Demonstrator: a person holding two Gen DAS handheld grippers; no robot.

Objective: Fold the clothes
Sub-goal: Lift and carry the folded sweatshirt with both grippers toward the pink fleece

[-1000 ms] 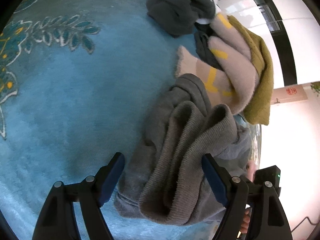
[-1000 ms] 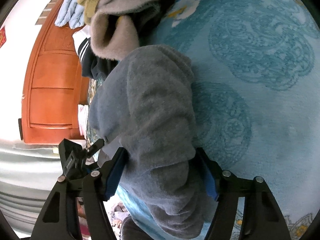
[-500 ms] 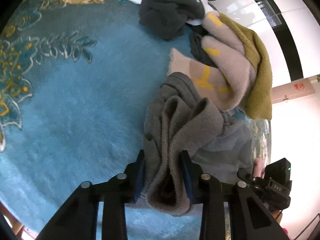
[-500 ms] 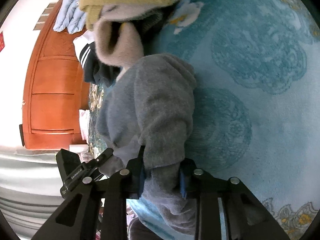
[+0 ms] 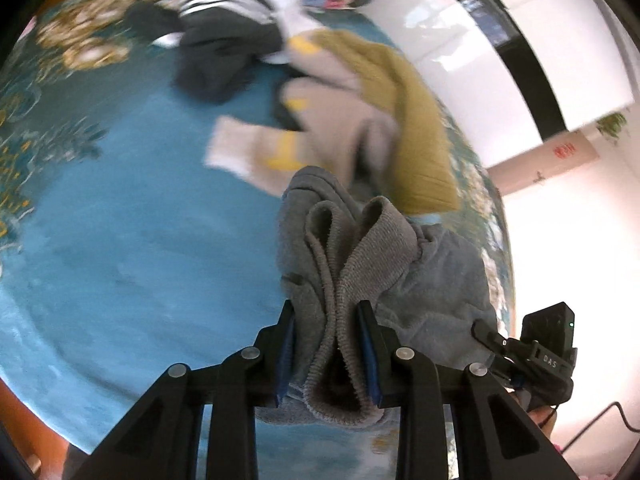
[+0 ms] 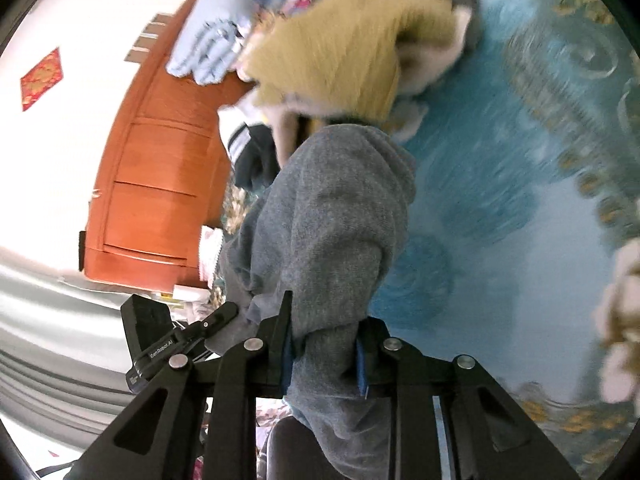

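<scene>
- Left wrist view: the left gripper (image 5: 328, 344) is clamped on a bunched ribbed hem of the grey sweater (image 5: 360, 256), the fabric pinched between its jaws and spilling out below them.
- Left of the jaws the blue carpet (image 5: 132, 248) lies bare up to its patterned border; this is the widest open room.
- Ahead of the jaws, touching the grey sweater's far fold, sits a pile: a beige garment with yellow marks (image 5: 276, 148), an olive-yellow knit (image 5: 408, 120) to its right, and a dark striped garment (image 5: 224, 52) farther off.
- Right of the jaws the carpet edge runs close, with white floor beyond; the right gripper's camera body shows there.
- Right wrist view: the right gripper (image 6: 324, 356) is closed on another part of the grey sweater (image 6: 332, 224), cloth held between the jaws and hanging below.
- Only this view shows the orange wooden cabinet (image 6: 160, 176) left of the jaws and a light blue garment (image 6: 216, 40) beyond it.
- Right of the jaws the blurred blue carpet (image 6: 500, 184) is open; the olive-yellow knit (image 6: 340, 48) lies ahead.
</scene>
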